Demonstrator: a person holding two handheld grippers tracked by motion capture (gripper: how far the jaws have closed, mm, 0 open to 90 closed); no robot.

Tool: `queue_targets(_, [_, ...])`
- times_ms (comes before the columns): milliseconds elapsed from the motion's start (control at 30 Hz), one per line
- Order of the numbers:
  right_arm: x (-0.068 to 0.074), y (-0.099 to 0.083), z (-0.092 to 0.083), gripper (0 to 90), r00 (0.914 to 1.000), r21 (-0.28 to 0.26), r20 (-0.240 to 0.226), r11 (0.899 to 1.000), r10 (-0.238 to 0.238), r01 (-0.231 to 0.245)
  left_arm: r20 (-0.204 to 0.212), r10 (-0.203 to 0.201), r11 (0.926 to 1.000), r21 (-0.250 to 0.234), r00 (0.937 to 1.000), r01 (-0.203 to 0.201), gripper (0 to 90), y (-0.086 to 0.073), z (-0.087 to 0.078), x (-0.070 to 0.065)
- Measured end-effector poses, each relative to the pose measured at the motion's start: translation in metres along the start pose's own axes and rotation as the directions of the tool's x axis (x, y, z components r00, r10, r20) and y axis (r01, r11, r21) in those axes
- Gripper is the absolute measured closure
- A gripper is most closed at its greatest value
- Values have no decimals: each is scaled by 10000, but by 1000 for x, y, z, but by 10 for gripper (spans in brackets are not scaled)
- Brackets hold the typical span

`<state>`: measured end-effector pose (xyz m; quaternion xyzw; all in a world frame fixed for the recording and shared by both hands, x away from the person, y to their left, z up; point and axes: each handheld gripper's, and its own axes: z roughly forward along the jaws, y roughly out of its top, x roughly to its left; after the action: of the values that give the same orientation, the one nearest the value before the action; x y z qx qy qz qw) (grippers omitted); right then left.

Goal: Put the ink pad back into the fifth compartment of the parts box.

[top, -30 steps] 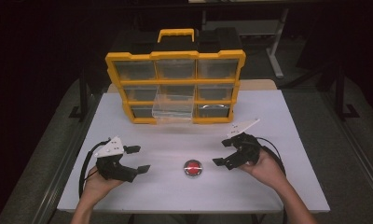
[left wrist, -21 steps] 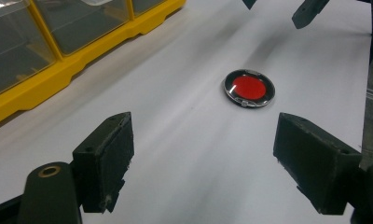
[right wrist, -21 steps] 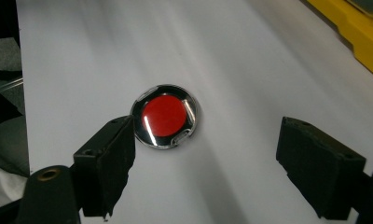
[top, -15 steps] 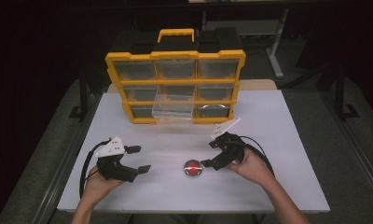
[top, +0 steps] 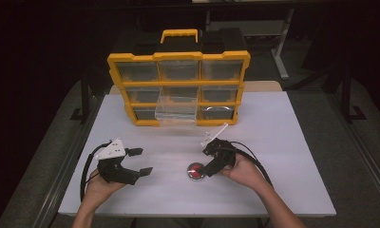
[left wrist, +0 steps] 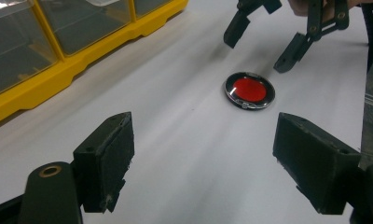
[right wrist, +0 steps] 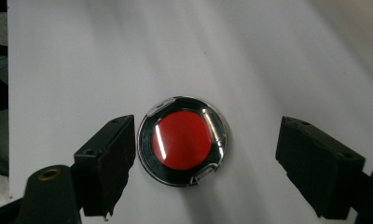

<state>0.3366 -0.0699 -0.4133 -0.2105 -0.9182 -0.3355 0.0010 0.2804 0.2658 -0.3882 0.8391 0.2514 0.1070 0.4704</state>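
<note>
Right gripper (right wrist: 205,163): the jaws stand wide apart and grip nothing. In the right gripper view the round red case (right wrist: 182,140) lies flat on the white tabletop (right wrist: 268,56) between the two jaws. The left-hand jaw in that view sits just beside the case rim; whether it touches the rim cannot be told. The other jaw stands clearly apart from the case. The case has a red centre, a dark ring and a clear outer rim with a small tab at its lower edge.

In the high view the right gripper (top: 208,164) is tilted down toward the case (top: 195,171), which lies on the near middle of the tabletop (top: 292,142). The person's right hand (top: 242,168) holds the gripper from behind, and a black cable loops round that hand.

Left gripper (left wrist: 203,163): the jaws are spread wide and hold nothing. In the left gripper view the case (left wrist: 249,90) lies well ahead of these jaws, with the right gripper (left wrist: 259,39) above and beyond it.

In the high view the left gripper (top: 139,161) sits at the near left of the tabletop, well apart from the case, held by the left hand (top: 102,183).

A yellow parts organiser (top: 178,88) stands upright at the far edge of the tabletop. One clear drawer (top: 176,108) in its lower middle column is pulled out.
</note>
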Motion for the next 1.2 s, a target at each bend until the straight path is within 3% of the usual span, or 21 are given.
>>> queue_targets(467, [7,1,22,193,9981,369,-171,9976,-588,594,136,48,10000,-68,9999,-47,205,1,0,-1])
queue_targets(1000, [13,0,34,219,9947,724,10,9921,-1023,1020,188,92,9999,-99,9998,-90,205,2,1,-2])
queue_targets(1200, [16,0,35,266,9908,816,309,9883,-1314,1286,190,73,9999,-132,9998,-71,205,2,1,-2])
